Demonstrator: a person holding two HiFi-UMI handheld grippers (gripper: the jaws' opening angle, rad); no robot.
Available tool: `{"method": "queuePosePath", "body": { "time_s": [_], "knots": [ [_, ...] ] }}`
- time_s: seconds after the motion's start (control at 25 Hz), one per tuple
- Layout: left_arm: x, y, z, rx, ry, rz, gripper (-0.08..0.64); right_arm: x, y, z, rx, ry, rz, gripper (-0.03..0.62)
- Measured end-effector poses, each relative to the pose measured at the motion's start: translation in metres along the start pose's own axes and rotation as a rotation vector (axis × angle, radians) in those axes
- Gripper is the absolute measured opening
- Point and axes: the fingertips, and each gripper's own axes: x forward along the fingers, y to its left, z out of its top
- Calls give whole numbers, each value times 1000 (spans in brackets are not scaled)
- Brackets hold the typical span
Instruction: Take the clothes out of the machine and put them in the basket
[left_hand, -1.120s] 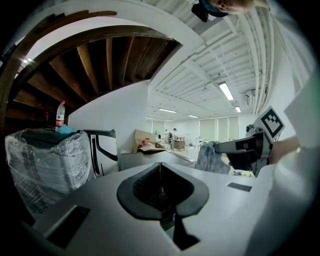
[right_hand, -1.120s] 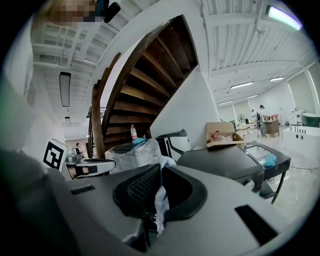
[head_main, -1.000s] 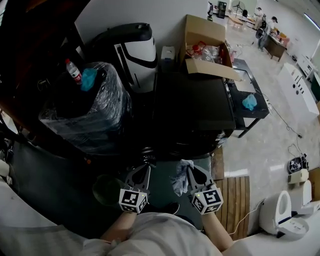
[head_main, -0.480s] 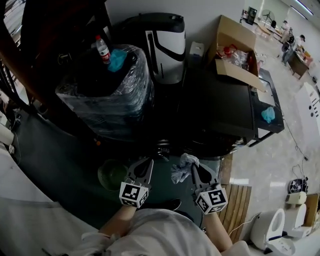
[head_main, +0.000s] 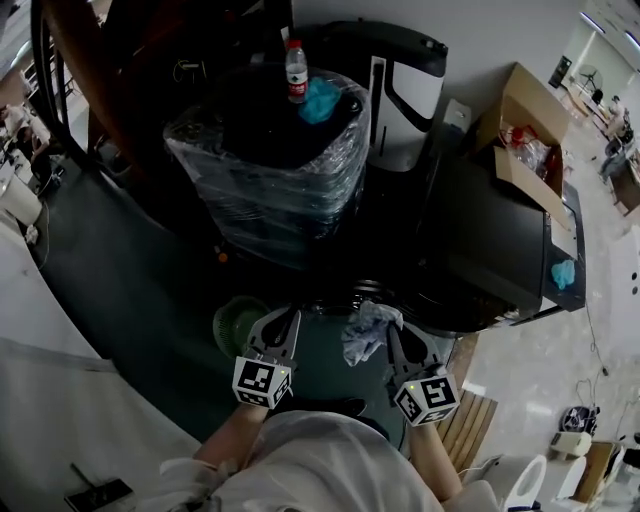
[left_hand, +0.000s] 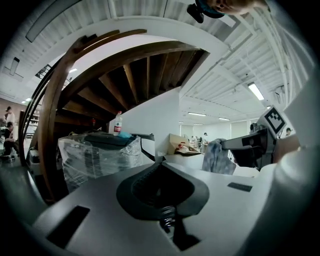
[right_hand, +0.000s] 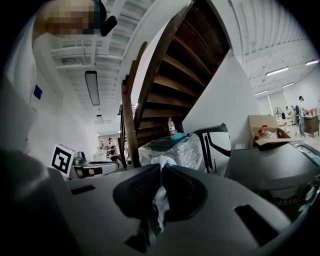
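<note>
A pale grey-blue cloth (head_main: 365, 333) hangs from my right gripper (head_main: 386, 330), which is shut on it. In the right gripper view the cloth (right_hand: 160, 202) is pinched between the closed jaws of the gripper (right_hand: 161, 167). My left gripper (head_main: 288, 316) is beside it on the left, shut and holding nothing; its tips (left_hand: 160, 160) meet. A round green basket (head_main: 230, 322) sits on the dark floor just left of the left gripper, which partly hides it. The dark machine (head_main: 490, 250) stands to the right; the cloth (left_hand: 216, 157) also shows in the left gripper view.
A bulky plastic-wrapped load (head_main: 270, 150) with a bottle (head_main: 296, 70) on top stands ahead. Behind it is a black-and-white appliance (head_main: 405, 90). An open cardboard box (head_main: 530, 120) sits on the machine. A wooden stair (right_hand: 165, 65) rises at the left, and a wooden slat mat (head_main: 468, 420) lies at the right.
Both grippers swung left together, the right one still carrying the cloth. The green basket has come further into view beside the left gripper. The machine has shifted to the right.
</note>
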Motion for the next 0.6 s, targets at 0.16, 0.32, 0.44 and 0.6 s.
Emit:
{"method": "queuePosePath", "body": {
  "time_s": [0.16,0.32,0.44,0.6],
  "knots": [
    [-26,51,-2,-23,-12,61,21,36,41,1,-12,12,45,25],
    [-58,102,-4,-42,-31,116,20,70,89,3,-31,20,103,25],
    [-84,141,-10,-52,-30,156,21,97,127,-2,-34,38,134,23],
    [-120,189,-14,-65,-41,219,20,120,175,5,-23,-6,198,23]
  ]
}}
